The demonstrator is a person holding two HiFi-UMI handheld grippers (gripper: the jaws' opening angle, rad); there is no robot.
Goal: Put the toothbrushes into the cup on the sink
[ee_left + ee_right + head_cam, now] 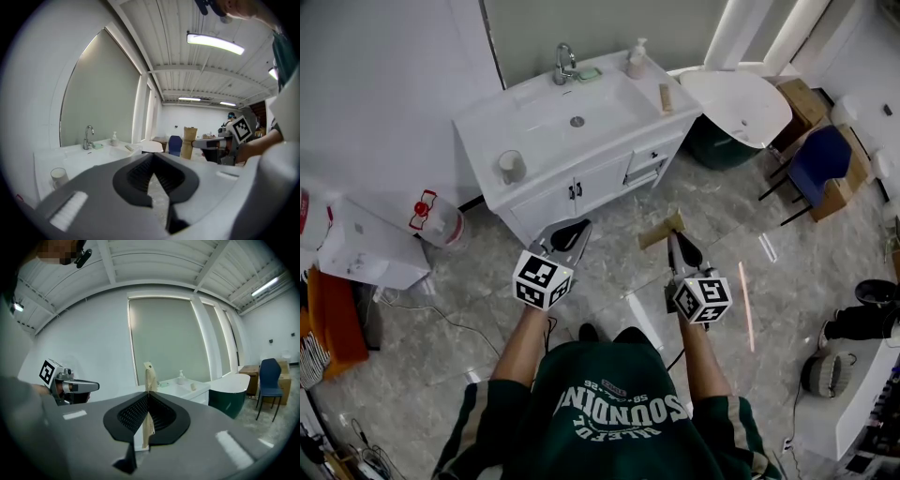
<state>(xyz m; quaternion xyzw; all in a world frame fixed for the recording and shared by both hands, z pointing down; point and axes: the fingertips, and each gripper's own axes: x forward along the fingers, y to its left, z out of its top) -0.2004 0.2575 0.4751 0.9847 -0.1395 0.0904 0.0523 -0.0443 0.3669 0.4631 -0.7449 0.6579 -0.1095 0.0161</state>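
The white sink counter (492, 127) carries a cup (511, 166), soap bottle (636, 61) and green dish (589, 74).

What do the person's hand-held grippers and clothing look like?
The left hand-held gripper and the right hand-held gripper each have a grey body, black ribbed pads and a white cube with black square markers. The person wears a dark green jersey with cream stripes on its short sleeves.

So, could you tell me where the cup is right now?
In the head view, the cup stands on the sink counter's near left corner, beyond the left hand-held gripper.
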